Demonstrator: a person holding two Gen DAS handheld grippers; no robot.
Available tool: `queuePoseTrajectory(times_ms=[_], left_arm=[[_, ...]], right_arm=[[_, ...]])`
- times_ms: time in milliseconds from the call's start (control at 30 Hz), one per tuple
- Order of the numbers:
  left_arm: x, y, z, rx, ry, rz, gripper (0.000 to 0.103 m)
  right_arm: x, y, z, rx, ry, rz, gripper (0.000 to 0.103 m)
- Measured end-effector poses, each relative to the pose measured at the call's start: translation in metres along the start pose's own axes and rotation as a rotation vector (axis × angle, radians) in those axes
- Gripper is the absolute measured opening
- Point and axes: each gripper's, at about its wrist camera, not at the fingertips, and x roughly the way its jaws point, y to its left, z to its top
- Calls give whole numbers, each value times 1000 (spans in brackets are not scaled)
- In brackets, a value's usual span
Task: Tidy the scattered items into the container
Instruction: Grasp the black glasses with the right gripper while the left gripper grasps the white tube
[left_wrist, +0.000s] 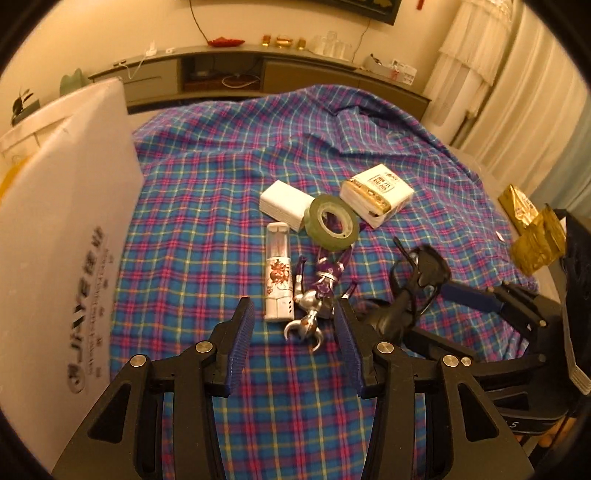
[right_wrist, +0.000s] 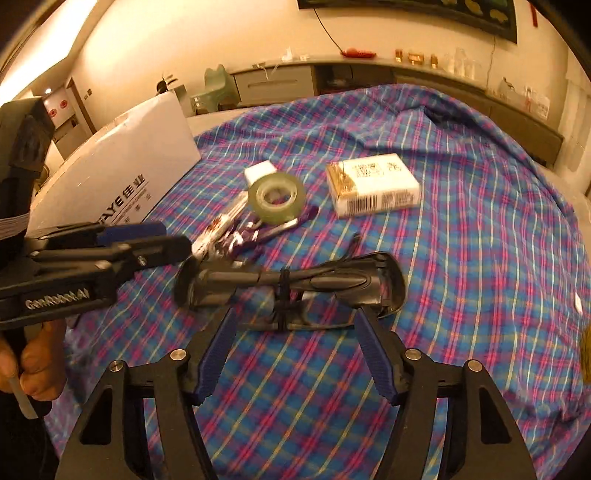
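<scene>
Left gripper (left_wrist: 295, 325) hovers w/ jaws spread, nothing pinched; purple-silver toy figure (left_wrist: 317, 291) lies on the plaid cloth (left_wrist: 207, 177) just ahead at 12 o'clock. White tube (left_wrist: 279, 271) sits beside the figure at 11, tape roll (left_wrist: 332, 221) past it at 12, white box (left_wrist: 376, 194) at 1. Container (left_wrist: 62, 221), a white carton, stands at 9. Right gripper (right_wrist: 295, 321) also spread & empty, fingertips right at the black glasses (right_wrist: 291, 284).
</scene>
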Motion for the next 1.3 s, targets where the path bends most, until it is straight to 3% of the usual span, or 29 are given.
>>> queuePoseTrajectory(times_ms=[133,167,267,367,500,567,600,667,767,833,900,933,1033,1167,1300], left_arm=[[21,-5,-1,14,43,-32,47],[24,-7,-2,28,63,-42,47],[22,-17,-6,87,79,-95,47],[15,-14,-5,67,47,-104,47],[15,0,1,14,27,-73,47],[21,10,4,-27,26,-47,51],[23,15,5,-52,20,-50,56],[26,18,6,-68,-3,-42,56],[29,17,7,-64,-30,-35,57],[32,15,9,-63,-39,-31,57],[33,19,11,-91,-34,-40,55],[32,24,12,-130,-29,-53,55],[29,44,13,-253,-21,-92,55],[35,32,20,-205,-4,-23,55],[42,18,24,-135,-30,65,53]], right_arm=[[11,3,3,-126,52,-75,65],[16,-2,-3,-138,92,-92,56],[9,-28,2,-85,143,-103,54],[-1,-57,6,-14,132,-173,54],[-12,-69,6,126,88,-18,55],[-16,-60,9,159,55,79,61],[-16,-52,11,164,44,112,71],[-10,-30,13,107,53,123,75],[8,-17,4,36,87,44,75],[6,-20,1,36,62,6,70],[4,-24,3,44,87,-22,46],[2,-26,4,48,102,-29,41],[-4,-30,2,30,148,-40,40],[-11,-29,9,18,114,-50,41],[5,-26,13,-7,68,-40,51]])
